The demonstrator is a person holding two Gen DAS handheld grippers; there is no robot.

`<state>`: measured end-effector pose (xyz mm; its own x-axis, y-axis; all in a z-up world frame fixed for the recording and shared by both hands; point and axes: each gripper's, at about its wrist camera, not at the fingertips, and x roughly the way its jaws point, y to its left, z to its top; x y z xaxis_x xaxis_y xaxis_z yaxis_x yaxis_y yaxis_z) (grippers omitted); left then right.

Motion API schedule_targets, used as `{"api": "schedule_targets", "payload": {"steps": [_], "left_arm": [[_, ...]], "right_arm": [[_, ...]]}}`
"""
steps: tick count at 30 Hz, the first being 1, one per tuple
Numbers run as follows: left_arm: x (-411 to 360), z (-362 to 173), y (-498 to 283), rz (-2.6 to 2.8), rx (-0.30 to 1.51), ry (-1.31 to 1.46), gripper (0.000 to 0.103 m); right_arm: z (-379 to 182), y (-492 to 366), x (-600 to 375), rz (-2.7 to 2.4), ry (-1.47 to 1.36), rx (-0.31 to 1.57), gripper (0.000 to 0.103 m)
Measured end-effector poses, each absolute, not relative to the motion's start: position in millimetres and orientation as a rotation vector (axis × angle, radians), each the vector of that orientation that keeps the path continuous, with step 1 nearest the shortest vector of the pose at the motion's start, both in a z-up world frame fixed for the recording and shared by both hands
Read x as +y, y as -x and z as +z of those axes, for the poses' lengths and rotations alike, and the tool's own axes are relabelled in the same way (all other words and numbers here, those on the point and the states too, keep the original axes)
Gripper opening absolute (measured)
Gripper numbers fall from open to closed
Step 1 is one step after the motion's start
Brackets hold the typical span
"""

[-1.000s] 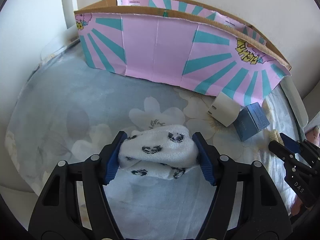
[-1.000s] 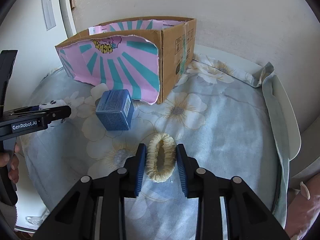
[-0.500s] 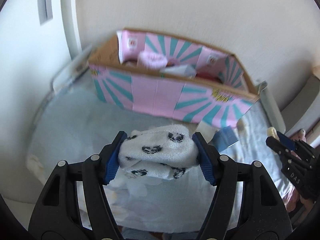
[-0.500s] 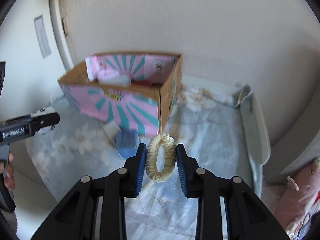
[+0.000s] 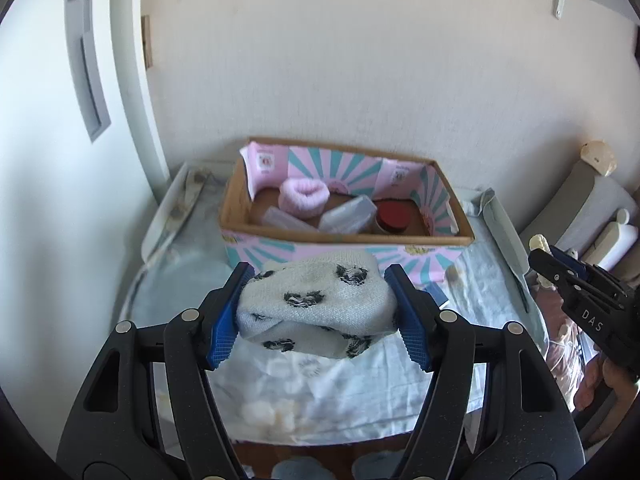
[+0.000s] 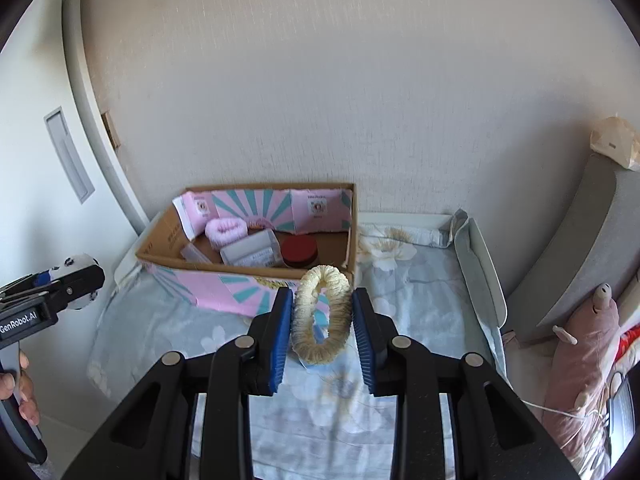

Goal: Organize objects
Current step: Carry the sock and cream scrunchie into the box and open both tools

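The left hand-held gripper point(image 5: 318, 314) clamps a folded white sock with black spots point(image 5: 316, 304), lifted above the pale floral-sheeted bed point(image 5: 480, 280). The right hand-held gripper point(image 6: 322, 330) pinches a cream fuzzy hair scrunchie point(image 6: 320, 314) upright. Beyond both stands the open pink-and-teal cardboard box point(image 6: 224, 284), containing a pink scrunchie point(image 5: 304, 196) and a red-lidded jar point(image 6: 299, 251).

both wrist views look down, sharing the box point(image 5: 344, 216) point(image 6: 256, 248).
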<state>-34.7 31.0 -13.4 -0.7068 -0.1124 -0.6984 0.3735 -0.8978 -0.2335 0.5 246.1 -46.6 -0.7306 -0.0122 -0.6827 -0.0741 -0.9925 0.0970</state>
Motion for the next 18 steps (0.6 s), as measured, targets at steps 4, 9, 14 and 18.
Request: {"api": "schedule_targets", "payload": {"steps": [4,9,14,18], "left_arm": [[8.5,-5.3,34.1,-2.696,0.476,-1.029,0.065],[-14.2,-3.6,38.1,-2.743,0.436,-1.065,0.065],[-33.4,0.2,51.7,-2.77,0.441,-1.092,0.065],[-46.0,2.0,74.7,-2.773,0.451,-1.105,0.065]], "right_arm": [[-39.2,5.2,231.5,2.841,1.085,0.212,0.028],[-34.1,12.1,219.7,2.797,1.077,0.246,0.028],[-26.5,27.5,208.8,2.792,1.086,0.217,0.028],[-22.3,51.2,205.1,2.811,1.111,0.196,0.028]]}}
